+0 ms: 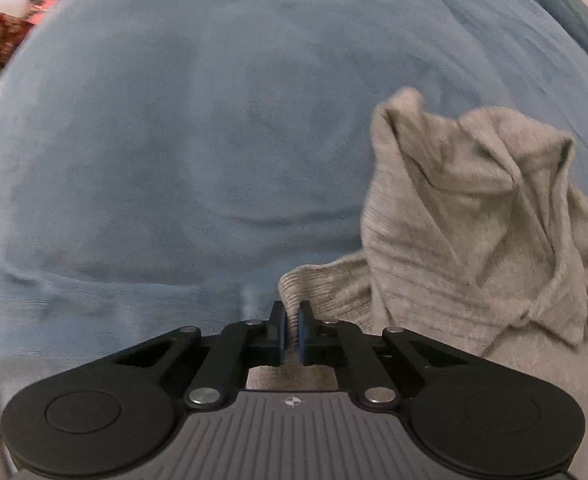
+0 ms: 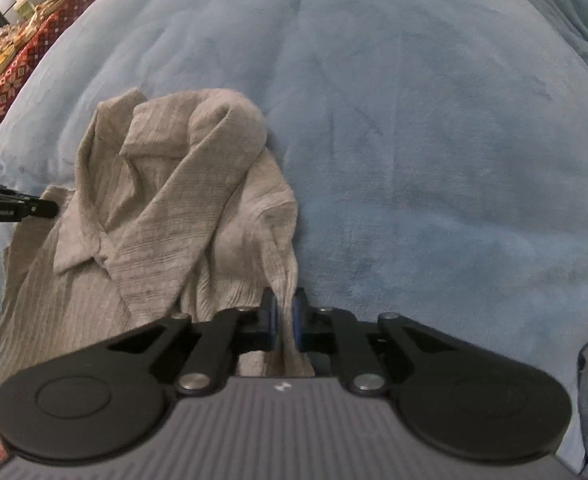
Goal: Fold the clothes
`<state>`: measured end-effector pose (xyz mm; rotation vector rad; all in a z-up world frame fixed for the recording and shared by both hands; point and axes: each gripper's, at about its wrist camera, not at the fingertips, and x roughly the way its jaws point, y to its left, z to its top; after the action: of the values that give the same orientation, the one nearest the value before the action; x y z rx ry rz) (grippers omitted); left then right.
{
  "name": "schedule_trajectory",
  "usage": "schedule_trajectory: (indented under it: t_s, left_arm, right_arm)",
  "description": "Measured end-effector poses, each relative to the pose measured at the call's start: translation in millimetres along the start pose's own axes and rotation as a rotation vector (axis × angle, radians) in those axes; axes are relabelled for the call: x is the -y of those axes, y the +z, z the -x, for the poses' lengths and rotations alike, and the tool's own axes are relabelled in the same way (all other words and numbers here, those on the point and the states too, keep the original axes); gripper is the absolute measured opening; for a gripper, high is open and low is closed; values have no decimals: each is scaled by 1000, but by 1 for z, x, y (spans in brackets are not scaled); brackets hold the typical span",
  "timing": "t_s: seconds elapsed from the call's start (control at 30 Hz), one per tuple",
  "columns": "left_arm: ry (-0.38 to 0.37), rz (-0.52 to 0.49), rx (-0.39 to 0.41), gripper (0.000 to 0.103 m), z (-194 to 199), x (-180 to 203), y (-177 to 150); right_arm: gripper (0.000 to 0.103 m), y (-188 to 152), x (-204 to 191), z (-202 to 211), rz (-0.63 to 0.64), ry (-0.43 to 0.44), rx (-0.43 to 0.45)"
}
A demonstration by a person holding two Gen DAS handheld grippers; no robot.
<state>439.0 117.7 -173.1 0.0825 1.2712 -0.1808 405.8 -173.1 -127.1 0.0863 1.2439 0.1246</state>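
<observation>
Two tongs, one garment: the left tongs (image 1: pixel 292 322) are clenched on the ribbed hem of a grey shirt (image 1: pixel 474 216), the cloth pinched between blue-lined pads at the shirt's near left corner. The right tongs (image 2: pixel 286 316) are likewise clenched, a bunched fold of the same shirt (image 2: pixel 173 200) running up between their pads at its near right edge. Both tongs point steeply down at the bed.

The one shirt, a ribbed knit with a collar, lies crumpled in a heap on a blue blanket (image 2: pixel 434 140), its far part standing up in loose peaks, its near part spread flatter between the two tongs. In the right wrist view the left tongs' black tip (image 2: pixel 13 205) shows at the far left edge, against the shirt's left side; it carries small white lettering, too blurred to read. A small white mark sits on each grey tongs body; neither can be read as a brand.

The blanket covers nearly the whole of both views, creased in places. Beyond its far left edge stands one red patterned cloth (image 2: pixel 17 64) with white motifs, carrying a clutter of small things that cannot be counted or named.
</observation>
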Motion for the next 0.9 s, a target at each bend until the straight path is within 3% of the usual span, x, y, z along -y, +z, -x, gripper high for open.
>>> schedule_trajectory:
  t_s: [0.17,0.27,0.43,0.57,0.63,0.7,0.73,0.77,0.9]
  left_arm:
    - [91,84,75,5,43,-30,5]
    - [122,131,87,5,61,-46,4]
    - [187,149,30,5,42,-52,-10]
    - [229,83,-31,6,10,-49,-26]
    - [242,52,-39,13,5,-45,-30]
    - [236,38,-19,15,10,-45,-26]
    - [226,37,-7,20,13,-46,-23]
    - [220,31,4,27,17,-46,-21]
    - [198,-86,66,33,29,-41,-8]
  right_arm:
    - [7,20,16,25,8,-132,93]
    - [7,36,35,33,-21,-143,110]
    - [7,39,46,19,-35,-178,80]
    - [7,24,51,-1,-65,-200,46]
    - [11,22,50,-1,-52,-203,54]
    - [22,21,47,2,-33,-204,57]
    - [27,22,46,5,-22,-201,58]
    - [28,23,45,8,-13,-198,59]
    - [34,30,43,22,16,-179,53]
